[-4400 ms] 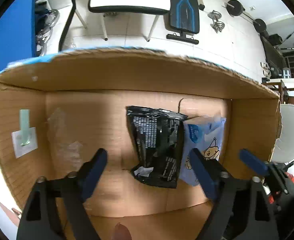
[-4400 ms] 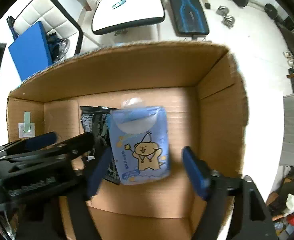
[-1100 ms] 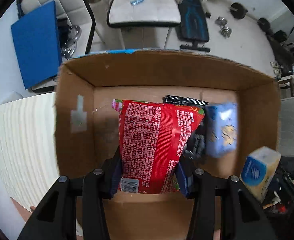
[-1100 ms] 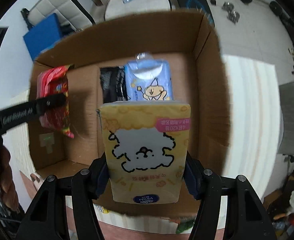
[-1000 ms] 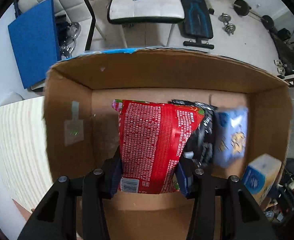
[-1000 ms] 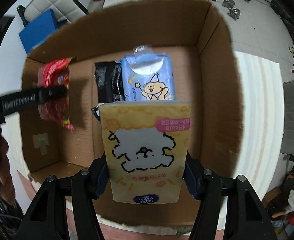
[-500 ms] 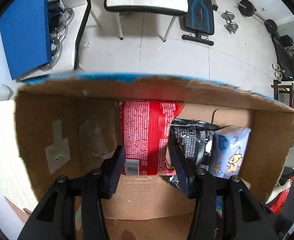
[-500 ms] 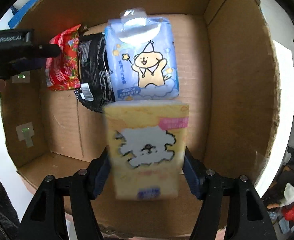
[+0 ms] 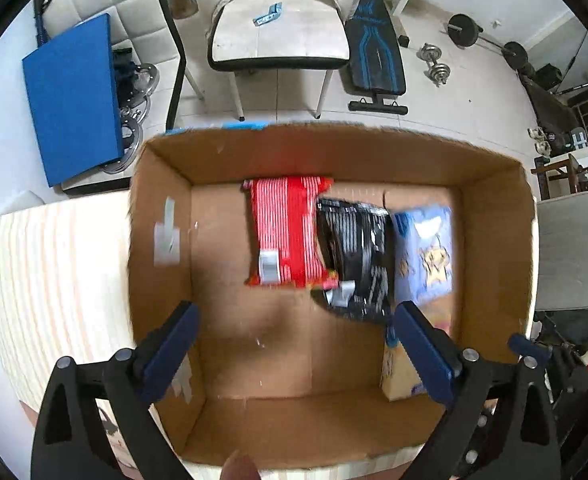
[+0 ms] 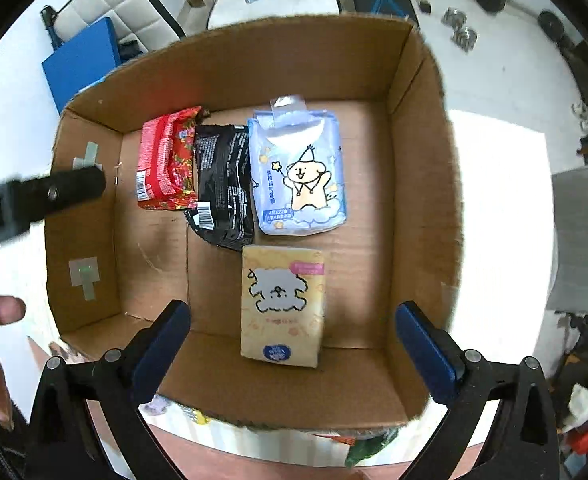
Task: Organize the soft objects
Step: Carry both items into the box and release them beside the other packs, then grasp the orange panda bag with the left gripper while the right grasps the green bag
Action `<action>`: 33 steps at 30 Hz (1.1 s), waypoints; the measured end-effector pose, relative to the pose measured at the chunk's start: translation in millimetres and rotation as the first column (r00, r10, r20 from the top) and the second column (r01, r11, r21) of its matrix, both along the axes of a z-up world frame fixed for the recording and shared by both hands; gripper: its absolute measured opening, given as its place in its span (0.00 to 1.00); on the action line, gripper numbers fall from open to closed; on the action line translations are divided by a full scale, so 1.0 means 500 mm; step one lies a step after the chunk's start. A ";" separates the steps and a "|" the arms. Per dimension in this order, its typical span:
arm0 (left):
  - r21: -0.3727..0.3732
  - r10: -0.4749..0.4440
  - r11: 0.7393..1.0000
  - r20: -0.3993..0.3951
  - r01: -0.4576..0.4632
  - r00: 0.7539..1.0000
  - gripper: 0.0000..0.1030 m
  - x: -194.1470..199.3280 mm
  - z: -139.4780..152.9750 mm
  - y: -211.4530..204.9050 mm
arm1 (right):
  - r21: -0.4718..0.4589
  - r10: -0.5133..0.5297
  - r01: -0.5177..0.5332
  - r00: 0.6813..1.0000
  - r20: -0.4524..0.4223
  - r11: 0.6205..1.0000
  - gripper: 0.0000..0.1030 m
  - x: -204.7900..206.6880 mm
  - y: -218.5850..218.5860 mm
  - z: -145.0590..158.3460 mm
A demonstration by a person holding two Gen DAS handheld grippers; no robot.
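Four soft packs now lie in the cardboard box (image 10: 422, 184) — red packet (image 10: 165, 160), black packet (image 10: 223, 184) and blue pack (image 10: 298, 168) along its far wall, yellow pack (image 10: 281, 304) nearer — with both the left claw (image 9: 294, 348) and right claw (image 10: 294, 344) opening, empty, above it, and more packets seemingly left outside.

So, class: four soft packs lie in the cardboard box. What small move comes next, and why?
Probably lift both grippers clear: the left gripper and right gripper are opening, empty, above the red snack bag and yellow tissue pack in the cardboard box.
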State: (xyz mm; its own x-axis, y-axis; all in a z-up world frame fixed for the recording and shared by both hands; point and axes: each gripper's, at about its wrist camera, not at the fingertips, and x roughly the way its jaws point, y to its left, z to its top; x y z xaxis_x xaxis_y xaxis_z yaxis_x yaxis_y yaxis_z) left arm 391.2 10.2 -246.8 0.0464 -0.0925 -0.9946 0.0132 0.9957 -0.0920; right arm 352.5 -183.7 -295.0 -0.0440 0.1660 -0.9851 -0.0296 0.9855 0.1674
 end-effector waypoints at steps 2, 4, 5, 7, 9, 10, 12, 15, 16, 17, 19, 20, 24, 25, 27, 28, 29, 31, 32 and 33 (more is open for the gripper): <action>-0.003 0.004 1.000 0.015 -0.004 1.000 0.97 -0.026 0.017 0.001 | -0.002 0.004 -0.004 1.000 0.029 1.000 1.00 -0.016 0.000 0.013; -0.017 0.011 1.000 0.029 -0.011 1.000 0.97 -0.051 0.033 0.001 | 0.010 0.004 -0.004 0.999 0.050 1.000 1.00 -0.032 0.004 0.027; -0.027 0.016 1.000 0.032 -0.015 0.999 0.97 -0.064 0.041 0.001 | 0.017 0.005 -0.006 0.998 0.056 1.000 1.00 -0.039 0.005 0.032; -0.045 0.028 0.999 0.042 -0.026 0.999 0.97 -0.090 0.060 -0.002 | 0.043 -0.007 0.003 0.996 0.085 0.999 1.00 -0.060 0.002 0.058; -0.047 0.030 0.999 0.069 -0.027 0.997 0.97 -0.119 0.083 -0.007 | 0.073 -0.006 -0.002 0.995 0.104 0.997 1.00 -0.074 -0.001 0.079; -0.044 0.033 0.999 0.080 -0.029 0.996 0.97 -0.133 0.092 -0.010 | 0.088 -0.005 -0.005 0.994 0.113 0.996 1.00 -0.085 0.002 0.089; -0.034 0.041 0.999 0.106 -0.038 0.994 0.97 -0.169 0.111 -0.017 | 0.118 -0.012 -0.004 0.991 0.134 0.993 1.00 -0.110 -0.006 0.113; -0.025 0.070 0.997 0.145 -0.067 0.987 0.97 -0.234 0.127 -0.022 | 0.150 -0.039 0.015 0.987 0.157 0.989 1.00 -0.152 -0.039 0.137; -0.023 0.073 0.997 0.154 -0.071 0.985 0.97 -0.255 0.125 -0.024 | 0.145 -0.045 0.022 0.987 0.154 0.989 1.00 -0.175 -0.058 0.138; -0.022 0.075 0.997 0.152 -0.073 0.986 0.97 -0.283 0.114 -0.028 | 0.140 -0.052 0.031 0.987 0.154 0.990 1.00 -0.192 -0.074 0.136; -0.043 0.076 0.997 0.124 -0.071 0.989 0.97 -0.319 0.085 -0.035 | 0.130 -0.074 0.055 0.987 0.141 0.990 1.00 -0.231 -0.114 0.111; -0.059 0.079 0.995 0.083 -0.074 0.993 0.97 -0.337 0.056 -0.041 | 0.123 -0.085 0.069 0.988 0.126 0.990 1.00 -0.244 -0.128 0.095; -0.169 0.105 0.978 -0.102 -0.122 0.989 0.94 -0.373 -0.068 -0.074 | 0.126 -0.157 0.157 0.988 -0.010 0.980 0.88 -0.291 -0.195 -0.031; -0.177 0.105 0.976 -0.130 -0.127 0.986 0.91 -0.374 -0.093 -0.084 | 0.123 -0.168 0.171 0.985 -0.033 0.978 0.84 -0.295 -0.204 -0.058; -0.179 0.102 0.975 -0.176 -0.134 0.979 0.88 -0.373 -0.138 -0.110 | 0.136 -0.193 0.203 0.978 -0.083 0.970 0.81 -0.303 -0.221 -0.113; -0.183 0.102 0.973 -0.193 -0.138 0.976 0.88 -0.373 -0.155 -0.119 | 0.156 -0.209 0.223 0.972 -0.105 0.962 0.80 -0.306 -0.228 -0.137; -0.187 0.102 0.972 -0.208 -0.142 0.973 0.88 -0.371 -0.170 -0.128 | 0.172 -0.219 0.239 0.968 -0.124 0.956 0.80 -0.308 -0.234 -0.160; -0.195 0.096 0.970 -0.244 -0.146 0.965 0.88 -0.366 -0.198 -0.145 | 0.205 -0.225 0.252 0.963 -0.148 0.946 0.80 -0.309 -0.237 -0.191; -0.198 0.093 0.969 -0.259 -0.146 0.962 0.88 -0.363 -0.212 -0.155 | 0.227 -0.227 0.262 0.959 -0.168 0.938 0.80 -0.309 -0.237 -0.209; -0.200 0.089 0.969 -0.269 -0.146 0.959 0.88 -0.361 -0.221 -0.159 | 0.249 -0.233 0.276 0.954 -0.188 0.928 0.68 -0.311 -0.238 -0.226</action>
State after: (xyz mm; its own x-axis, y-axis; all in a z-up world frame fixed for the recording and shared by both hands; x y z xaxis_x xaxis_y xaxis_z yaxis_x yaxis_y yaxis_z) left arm 210.9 -69.3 -357.3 -0.1835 -0.3156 -0.9310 -0.1547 0.9445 -0.2897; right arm 197.2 -302.6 -407.9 -0.1110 0.4496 -0.8863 0.2631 0.8733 0.4100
